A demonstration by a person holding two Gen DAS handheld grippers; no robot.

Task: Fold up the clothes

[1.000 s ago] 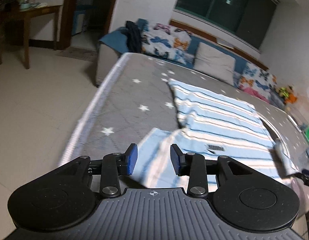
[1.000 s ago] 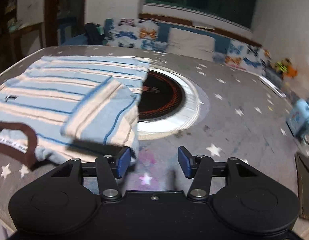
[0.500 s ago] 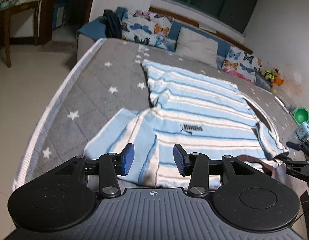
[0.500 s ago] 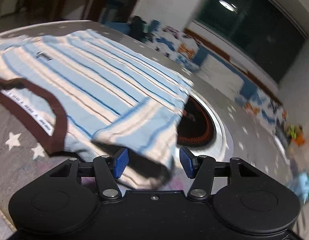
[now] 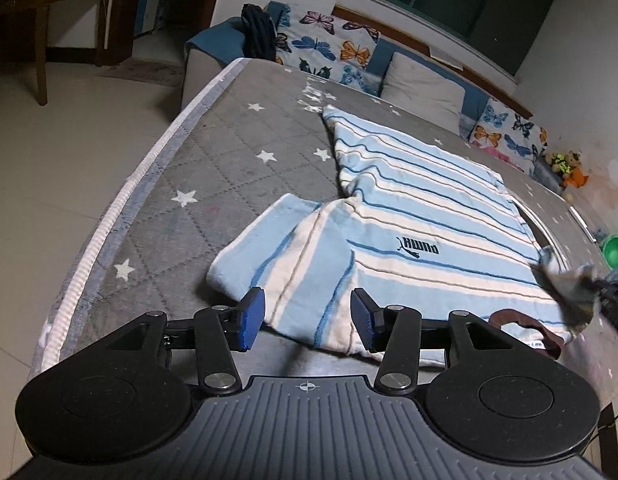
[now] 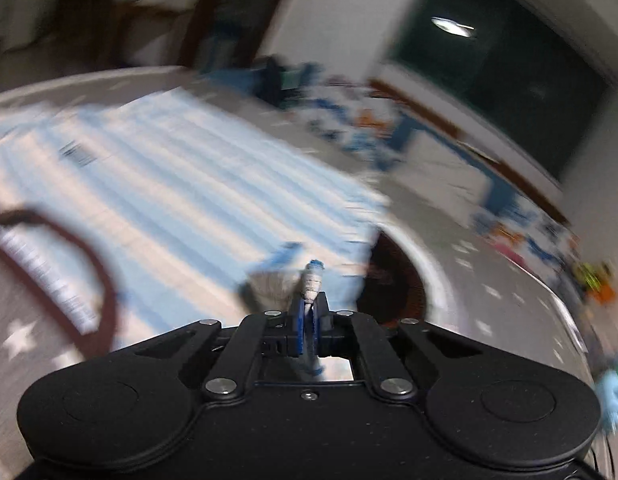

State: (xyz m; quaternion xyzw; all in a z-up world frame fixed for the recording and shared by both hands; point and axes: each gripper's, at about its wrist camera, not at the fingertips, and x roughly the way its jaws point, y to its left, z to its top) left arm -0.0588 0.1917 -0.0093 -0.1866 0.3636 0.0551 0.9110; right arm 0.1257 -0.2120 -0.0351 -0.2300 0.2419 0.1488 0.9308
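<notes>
A soft blue and white striped T-shirt with a brown collar (image 5: 421, 236) lies spread flat on a grey bed cover with white stars (image 5: 213, 184). The right gripper (image 6: 308, 322) has snapped its tongs tight on a bunched bit of the shirt's sleeve (image 6: 309, 280), and that corner now sits pinched between the blue pads. The left gripper (image 5: 307, 326) hangs just over the other sleeve (image 5: 277, 256), at the near edge of the shirt. Its tongs have just been opening a bit more and stand about half wide, with cloth under them but not squeezed. The shirt looks light and floppy. It will sag and wrinkle if it is picked up by one spot, so it is best to hold it at two corners and lift both together. The sleeve edge near the seam looks like a good place for the left tongs to bite. A thin pinch could slip out, so grab a good fold of cloth.
</notes>
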